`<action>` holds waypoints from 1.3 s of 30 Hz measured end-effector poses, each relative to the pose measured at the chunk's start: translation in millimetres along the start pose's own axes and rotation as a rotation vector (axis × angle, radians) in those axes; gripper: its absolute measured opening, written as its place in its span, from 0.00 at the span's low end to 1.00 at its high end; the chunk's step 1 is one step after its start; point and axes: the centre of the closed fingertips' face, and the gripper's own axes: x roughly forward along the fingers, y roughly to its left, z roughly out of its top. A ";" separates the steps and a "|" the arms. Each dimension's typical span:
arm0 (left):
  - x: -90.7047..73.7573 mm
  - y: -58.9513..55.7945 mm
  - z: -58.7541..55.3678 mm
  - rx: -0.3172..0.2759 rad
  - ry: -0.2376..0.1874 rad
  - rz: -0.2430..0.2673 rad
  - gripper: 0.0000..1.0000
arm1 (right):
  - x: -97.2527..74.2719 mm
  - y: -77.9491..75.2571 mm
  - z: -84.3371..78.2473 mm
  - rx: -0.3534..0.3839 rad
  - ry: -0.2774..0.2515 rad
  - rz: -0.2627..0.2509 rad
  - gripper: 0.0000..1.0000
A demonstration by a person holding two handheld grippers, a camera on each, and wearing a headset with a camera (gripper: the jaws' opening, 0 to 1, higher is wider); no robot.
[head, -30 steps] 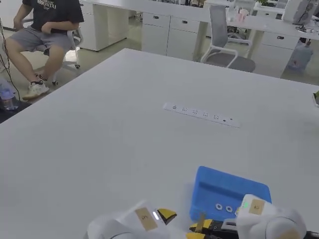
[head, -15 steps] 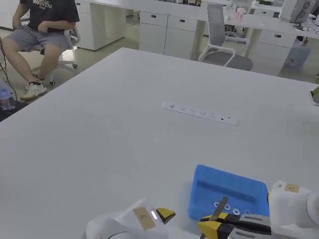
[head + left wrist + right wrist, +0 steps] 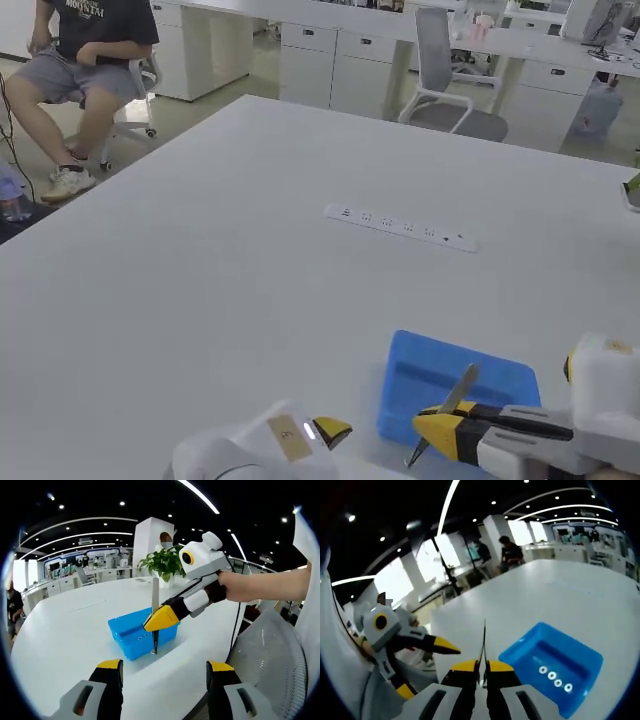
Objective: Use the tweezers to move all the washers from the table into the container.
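A blue container (image 3: 450, 375) stands near the table's front edge, and several washers (image 3: 555, 677) lie in a row inside it. My right gripper (image 3: 432, 425), with yellow jaws, is shut on metal tweezers (image 3: 455, 395). They slant down to a tip by the container's front left corner. In the left gripper view the tweezers (image 3: 155, 605) point down just in front of the container (image 3: 132, 637). My left gripper (image 3: 164, 672) is open with nothing between its jaws. It hovers left of the container (image 3: 552, 665), low in the head view (image 3: 325, 435).
A white power strip (image 3: 400, 227) lies mid-table beyond the container. A person (image 3: 90, 45) sits at the far left past the table's edge. An office chair (image 3: 450, 85) and white desks stand behind the table. A potted plant (image 3: 162, 562) sits at the table's far end.
My right gripper has drawn back to the right. The tweezers have lifted off the washers in the container and now tilt toward its front left corner. My left gripper has stayed still.
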 end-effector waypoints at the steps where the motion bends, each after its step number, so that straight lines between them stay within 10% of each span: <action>1: -0.1 -0.1 0.3 0.000 0.000 0.000 0.68 | -0.1 0.1 1.2 -0.001 0.004 0.001 0.03; 24: -0.8 0.7 0.5 -0.004 0.000 0.003 0.67 | 1.6 -33.7 41.2 0.065 -0.065 -0.069 0.03; 39: -0.3 -0.4 -0.1 -0.004 0.007 -0.004 0.67 | 10.9 -62.6 39.2 0.020 -0.053 -0.178 0.04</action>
